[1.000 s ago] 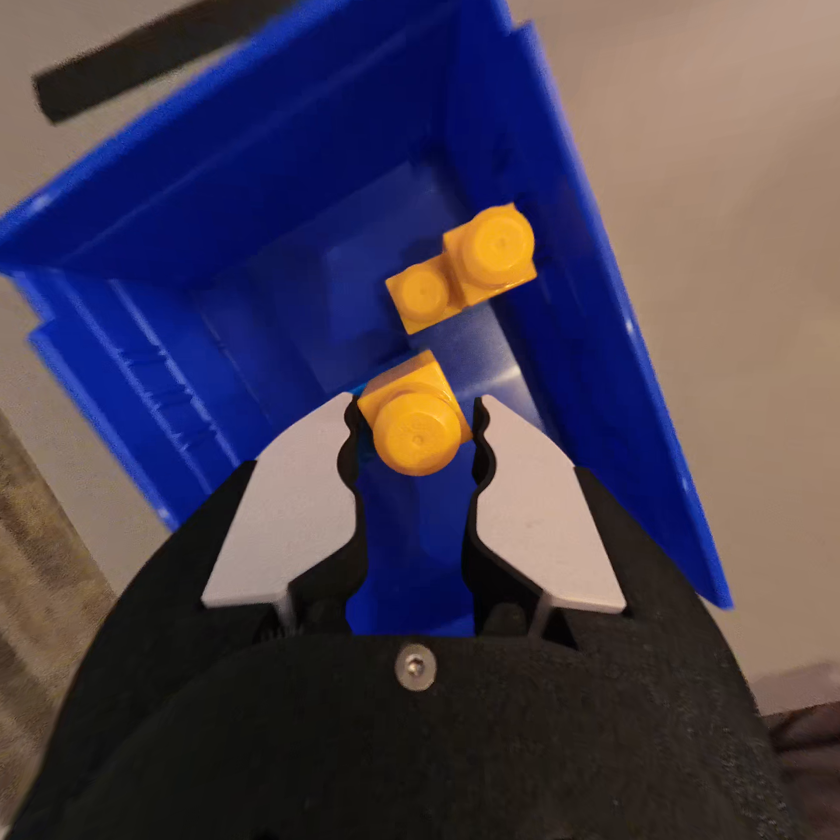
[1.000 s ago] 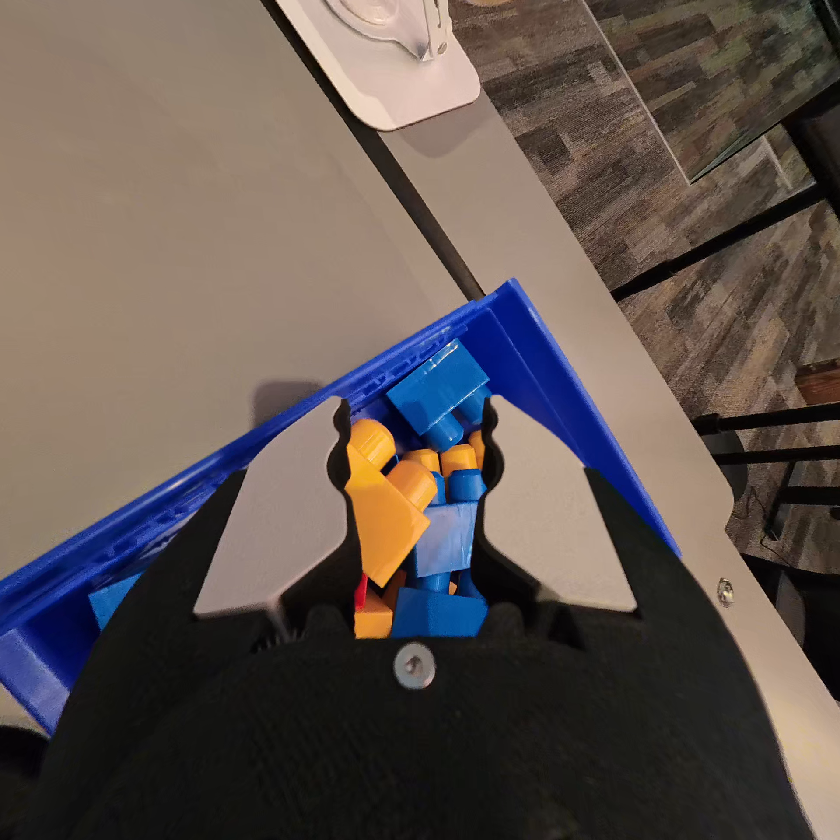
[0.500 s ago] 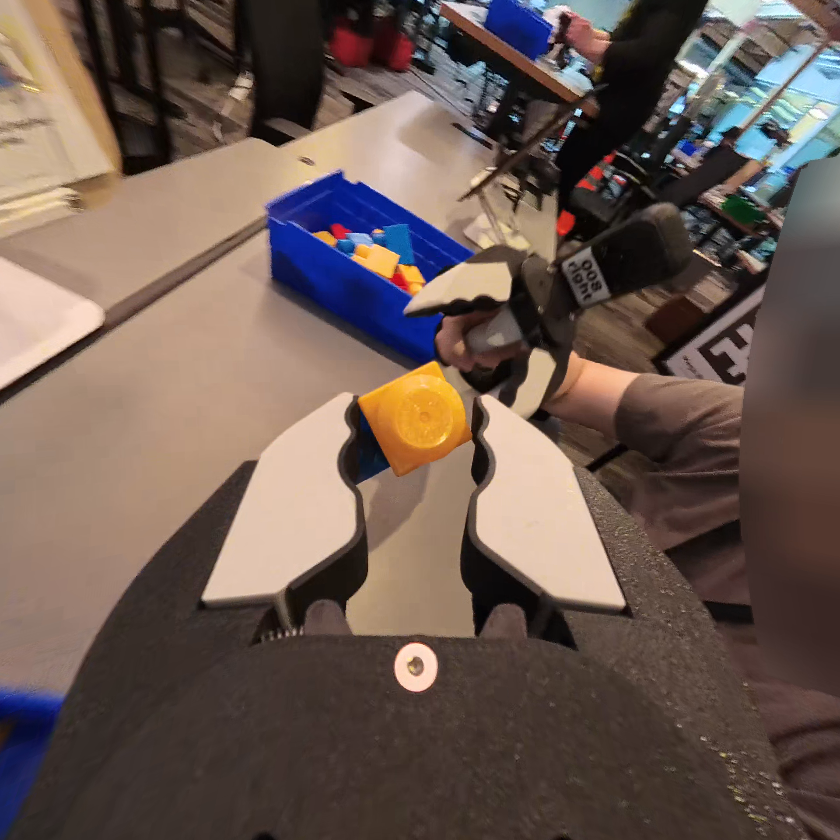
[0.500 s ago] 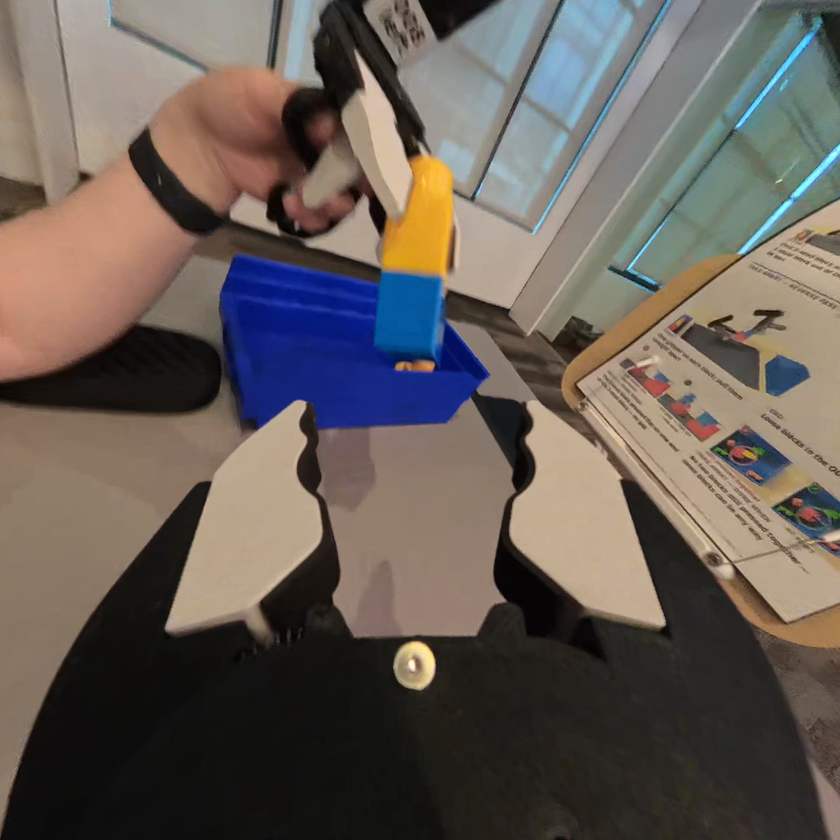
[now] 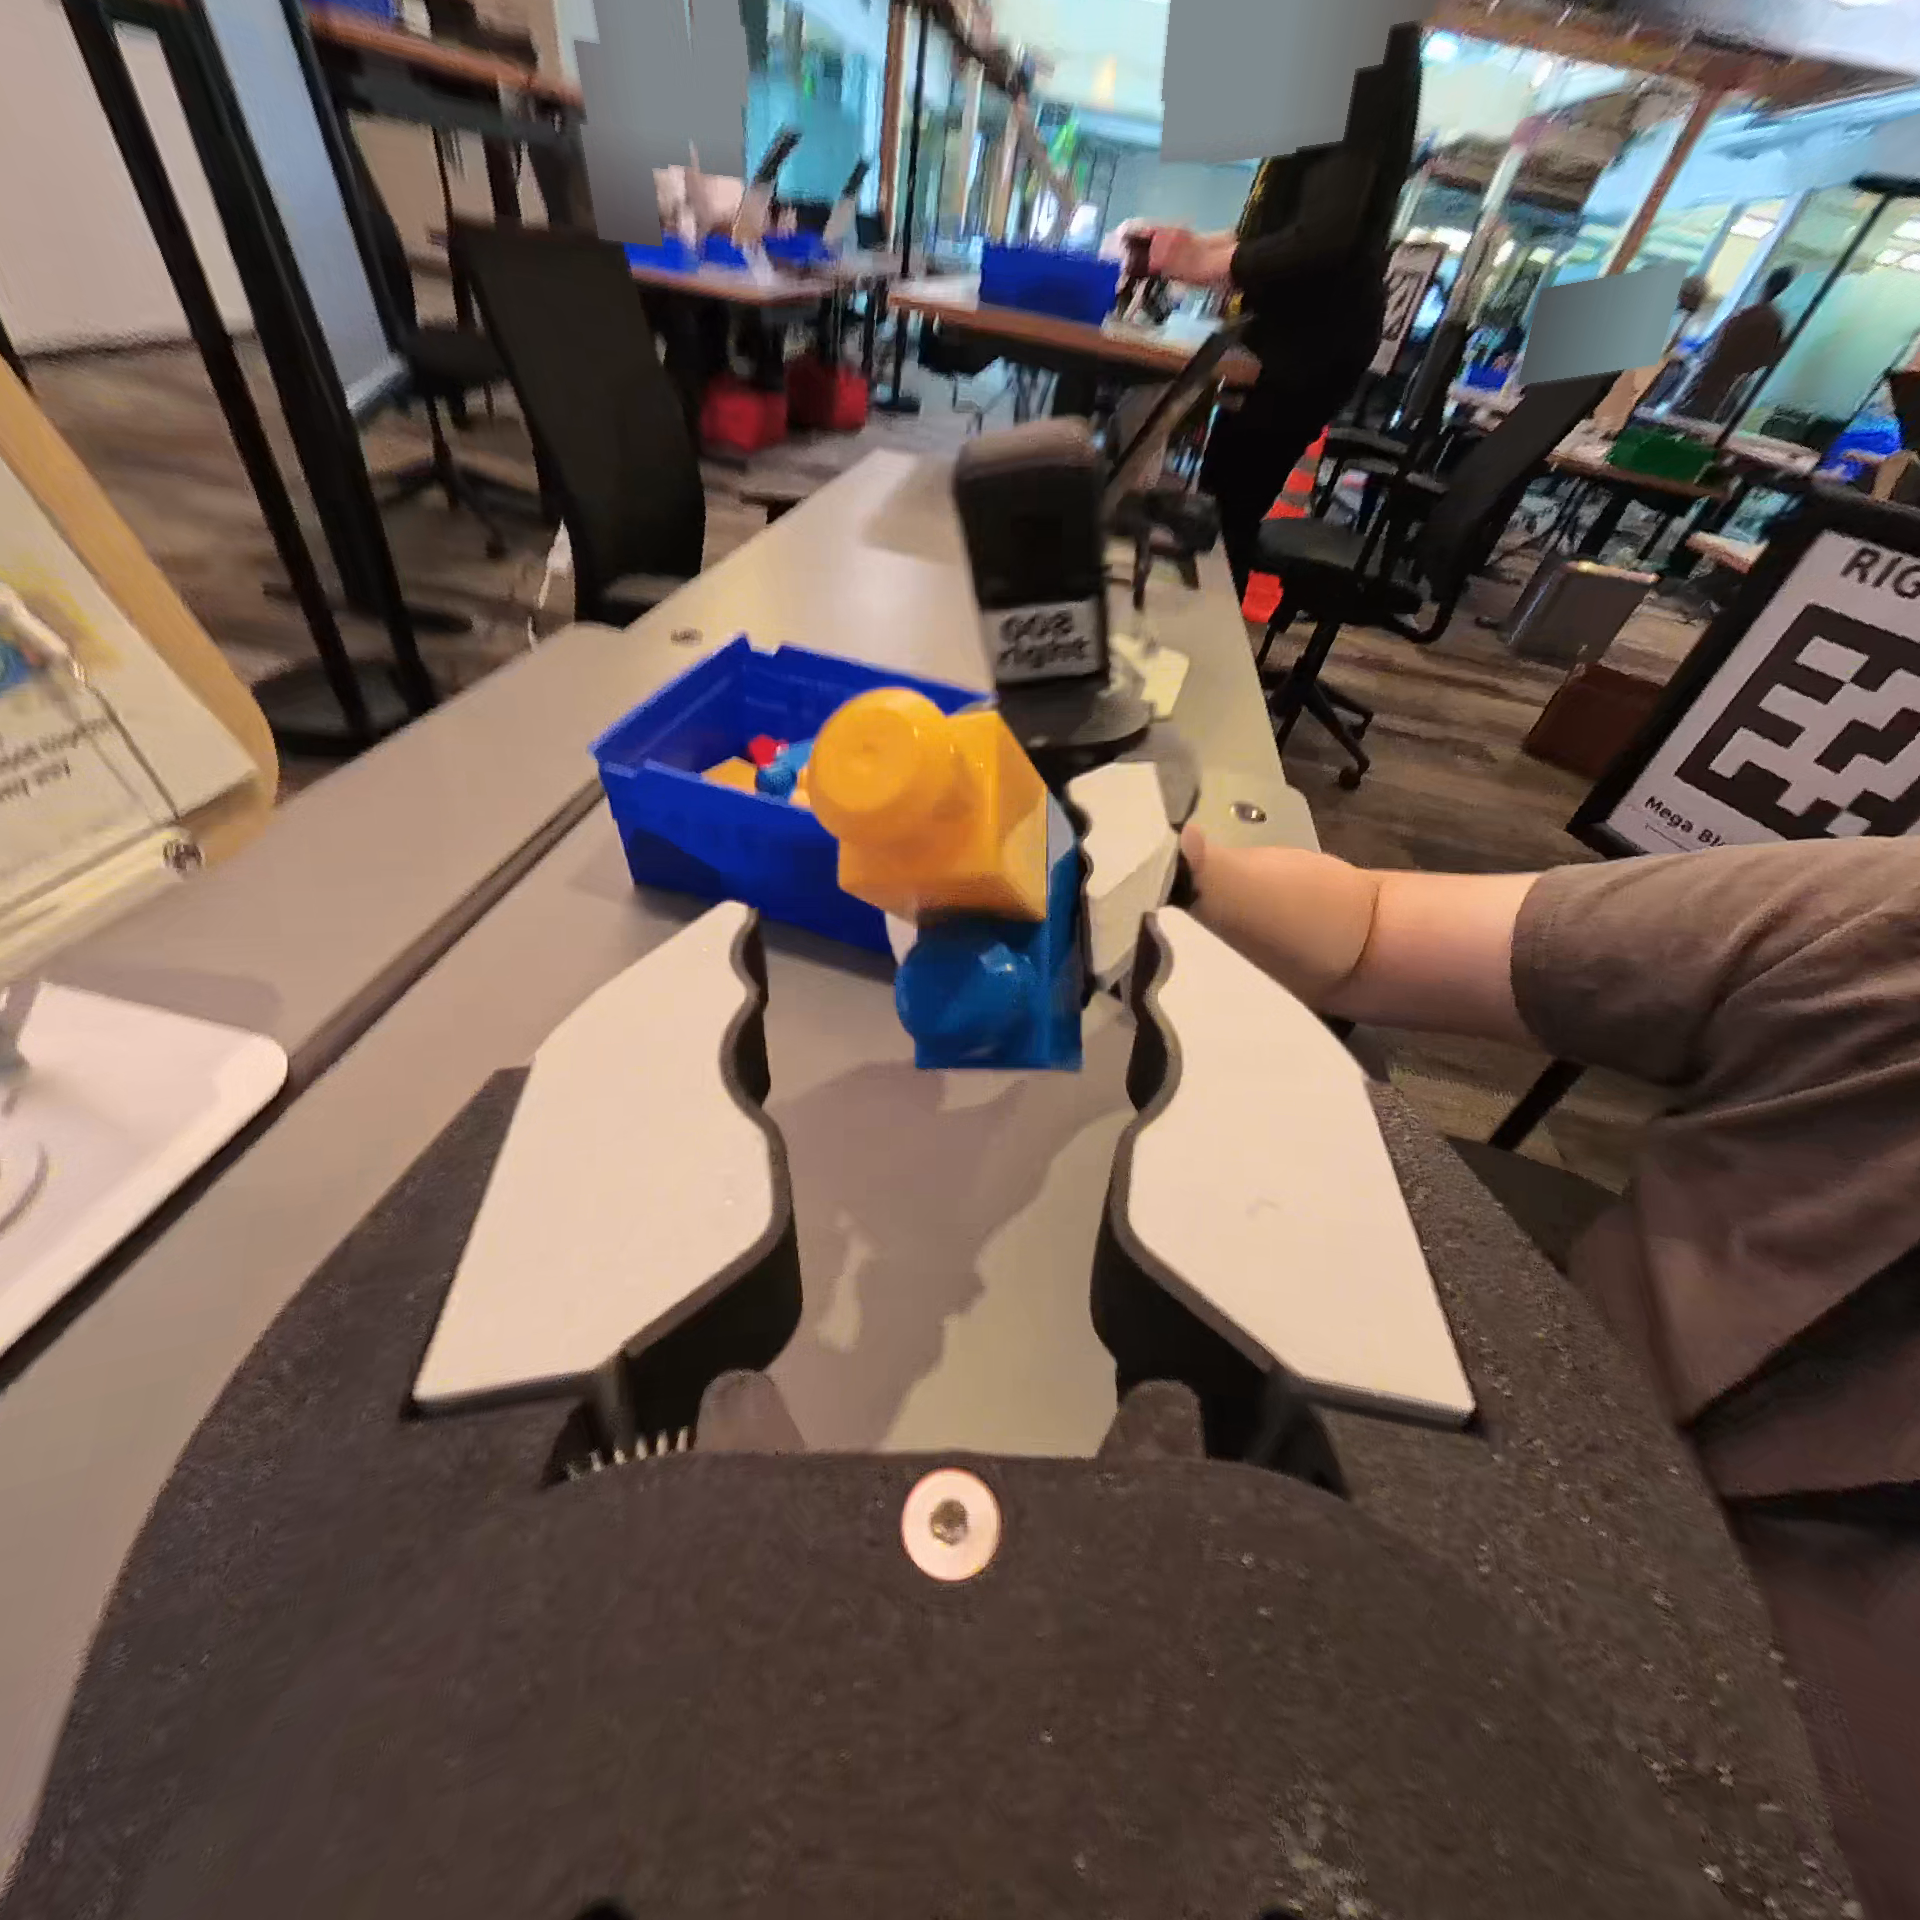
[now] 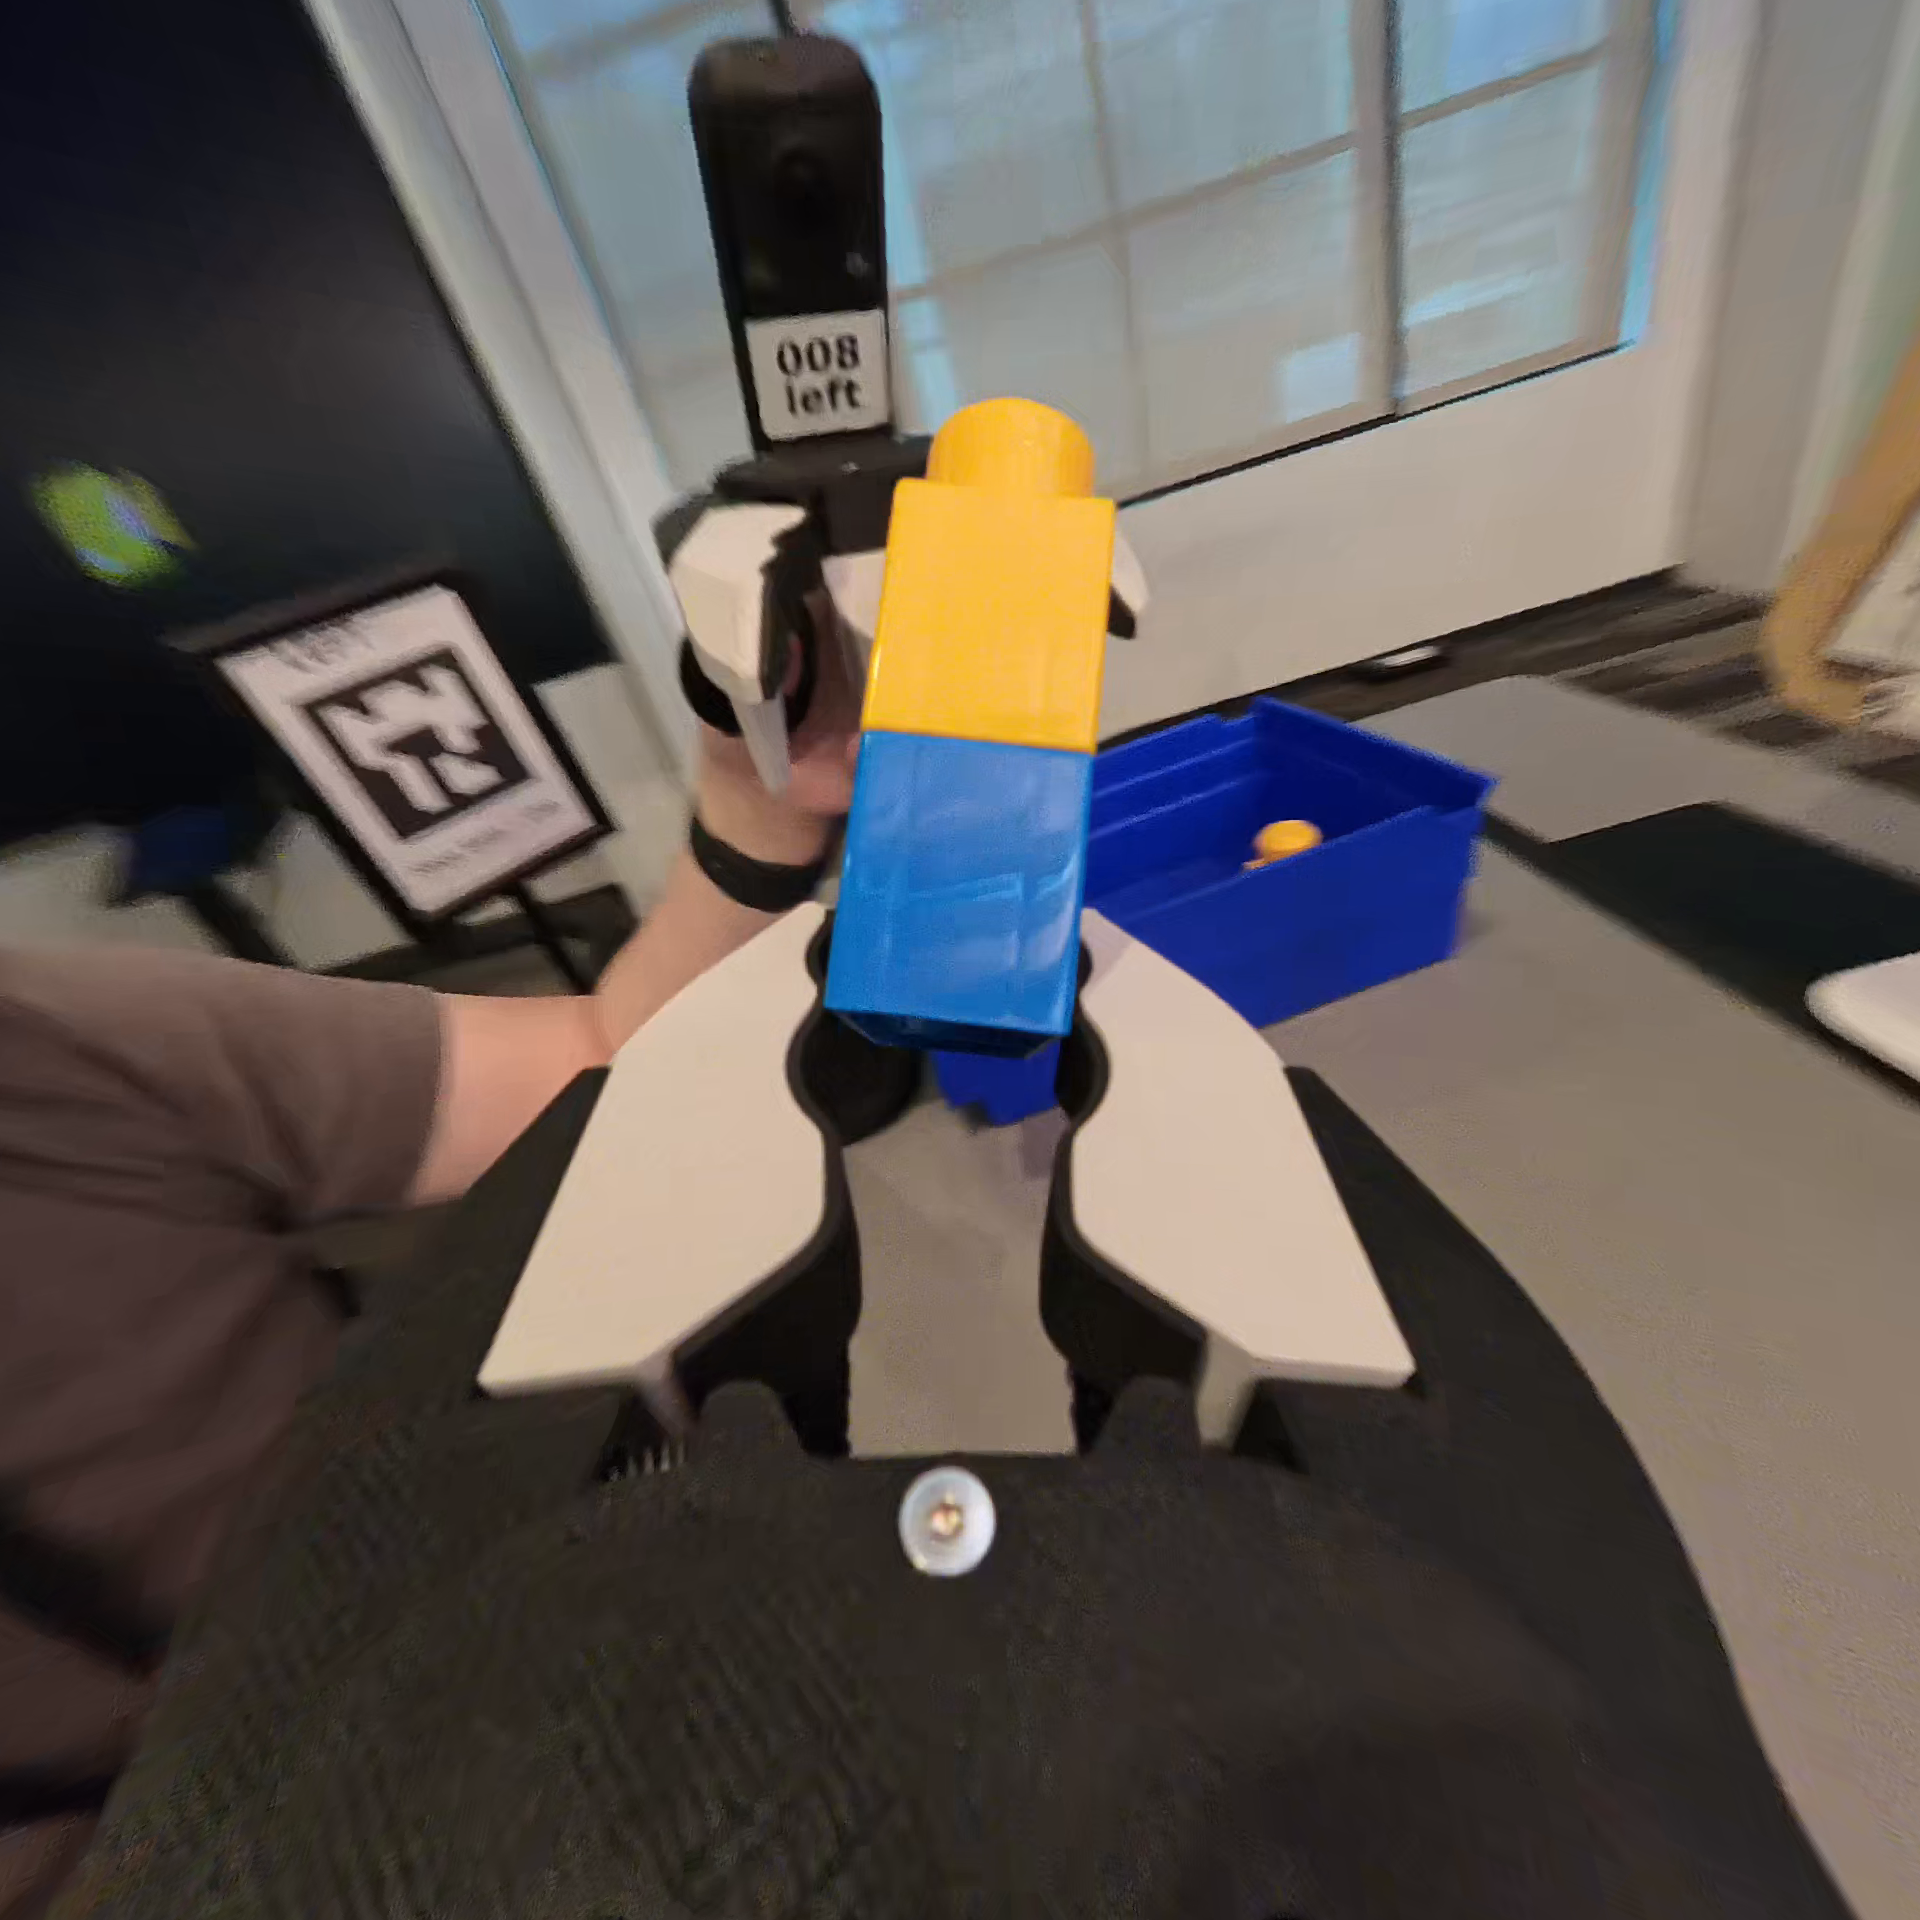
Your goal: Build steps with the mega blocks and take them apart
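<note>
The stacked yellow block (image 6: 989, 613) and blue block (image 6: 961, 894), clamped half a second ago by the left gripper (image 5: 940, 971), are now released from its parted fingers and gripped at the blue block by the right gripper (image 6: 951, 982), previously open and empty.

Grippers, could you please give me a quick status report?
Left gripper open. Right gripper shut on the blue block, orange block stacked above. Nothing in the way.

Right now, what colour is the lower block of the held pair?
Blue lower block, clearest in the right wrist view.
</note>
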`<action>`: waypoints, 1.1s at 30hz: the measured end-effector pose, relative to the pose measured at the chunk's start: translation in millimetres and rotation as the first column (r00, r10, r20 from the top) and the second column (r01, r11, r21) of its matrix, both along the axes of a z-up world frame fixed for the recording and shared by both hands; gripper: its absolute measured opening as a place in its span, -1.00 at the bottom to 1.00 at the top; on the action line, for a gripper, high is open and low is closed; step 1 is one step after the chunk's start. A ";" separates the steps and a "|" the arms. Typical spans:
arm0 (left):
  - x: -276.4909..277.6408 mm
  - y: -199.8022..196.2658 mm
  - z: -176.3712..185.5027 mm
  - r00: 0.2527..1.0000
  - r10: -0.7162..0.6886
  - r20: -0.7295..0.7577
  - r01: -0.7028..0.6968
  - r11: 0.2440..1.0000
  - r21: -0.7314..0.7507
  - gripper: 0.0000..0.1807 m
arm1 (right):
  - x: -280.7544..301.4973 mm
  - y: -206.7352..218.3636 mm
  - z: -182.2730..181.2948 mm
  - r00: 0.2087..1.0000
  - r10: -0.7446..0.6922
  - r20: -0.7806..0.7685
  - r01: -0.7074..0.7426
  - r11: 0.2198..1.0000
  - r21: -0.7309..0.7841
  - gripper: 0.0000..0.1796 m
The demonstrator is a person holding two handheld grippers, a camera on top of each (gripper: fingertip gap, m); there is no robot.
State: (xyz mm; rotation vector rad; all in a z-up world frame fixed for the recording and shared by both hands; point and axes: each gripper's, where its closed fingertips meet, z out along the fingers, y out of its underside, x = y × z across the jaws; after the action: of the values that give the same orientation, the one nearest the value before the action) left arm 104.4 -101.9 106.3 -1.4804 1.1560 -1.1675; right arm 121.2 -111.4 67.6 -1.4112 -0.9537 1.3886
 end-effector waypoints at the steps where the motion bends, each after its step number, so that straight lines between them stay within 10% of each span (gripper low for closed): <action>1: 2.3 -2.6 2.9 0.999 -0.014 0.045 0.013 1.000 0.023 -0.28 | 1.1 -3.9 -0.6 0.998 0.061 -0.011 -0.061 0.998 -0.018 -0.57; 7: 27.6 -28.5 -21.3 0.978 -0.207 0.006 0.207 0.977 -0.054 -0.42 | -7.1 -22.6 -13.0 0.982 0.180 0.060 -0.182 0.983 0.032 -0.56; 16: 23.1 -29.5 18.5 0.987 -0.116 0.109 0.109 0.992 0.068 -0.57 | 5.8 -31.0 -7.3 0.968 0.172 0.181 -0.200 0.969 0.146 -0.56; 19: -25.9 -22.7 67.0 0.935 -0.082 0.345 0.074 0.997 0.036 -0.57 | 32.0 -20.0 -1.7 0.954 0.052 0.294 -0.131 0.958 0.254 -0.55; 22: -51.5 1.0 60.5 0.962 0.087 0.258 -0.115 0.989 0.096 -0.57 | 99.1 7.2 28.9 0.922 -0.187 0.338 0.072 0.943 0.326 -0.55; 27: -31.5 -9.9 47.6 0.983 0.030 0.181 -0.050 0.993 0.106 -0.57 | 274.9 69.4 -8.2 0.543 -0.603 0.585 0.612 0.760 0.216 -0.55; 33: 0.2 -13.4 12.3 0.999 -0.026 0.040 0.023 0.998 0.062 -0.57 | 350.5 102.6 -97.1 0.361 -0.505 0.784 0.750 0.657 0.078 -0.54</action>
State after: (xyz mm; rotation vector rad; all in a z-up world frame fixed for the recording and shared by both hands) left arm 104.7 -115.3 118.5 -1.3933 1.1748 -1.1639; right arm 471.8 -8.8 -29.5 -2.3748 -0.5111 0.2660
